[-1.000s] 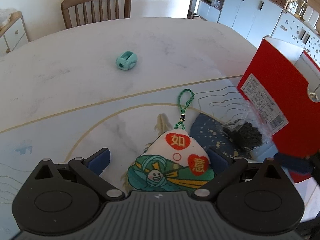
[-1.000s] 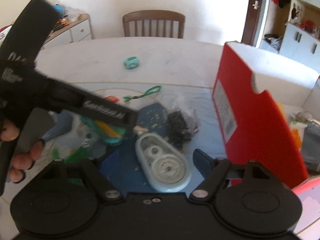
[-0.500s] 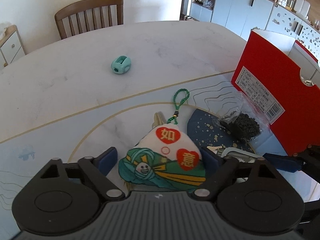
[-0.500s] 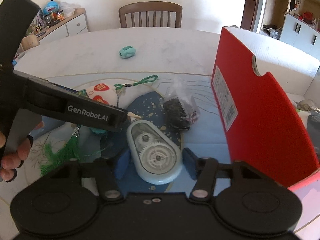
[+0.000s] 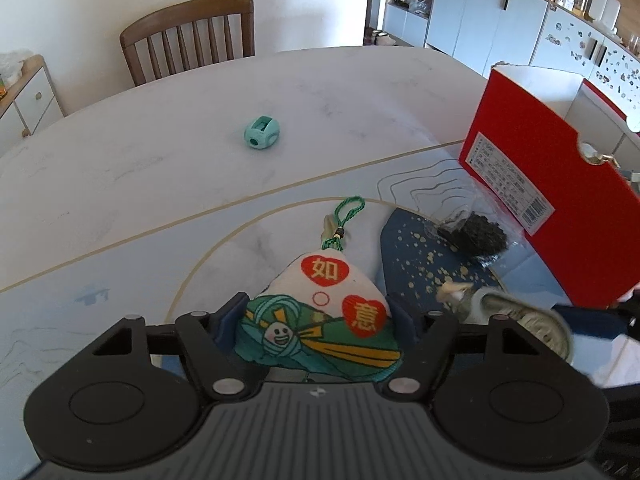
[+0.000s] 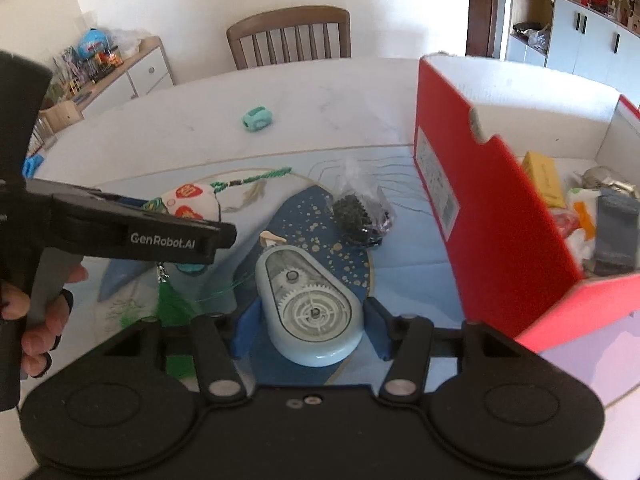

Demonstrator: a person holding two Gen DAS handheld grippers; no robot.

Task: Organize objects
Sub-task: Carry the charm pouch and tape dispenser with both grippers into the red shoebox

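the stuffed charm (image 5: 324, 312) sits clenched between the left gripper (image 5: 320, 320) fingers, its long axis running away from the camera, green cord loop (image 5: 348, 210) pointing toward the far table edge. the correction tape dispenser (image 6: 308, 300) is grasped by the right gripper (image 6: 312, 328), narrow end pointing forward. half a second ago both sets of jaws stood wider. the red box (image 6: 492, 200) stands at right, the bag of black bits (image 6: 360, 210) beside it.

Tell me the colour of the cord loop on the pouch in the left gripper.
Green. The cord loop shows best in the left wrist view, above the pouch.
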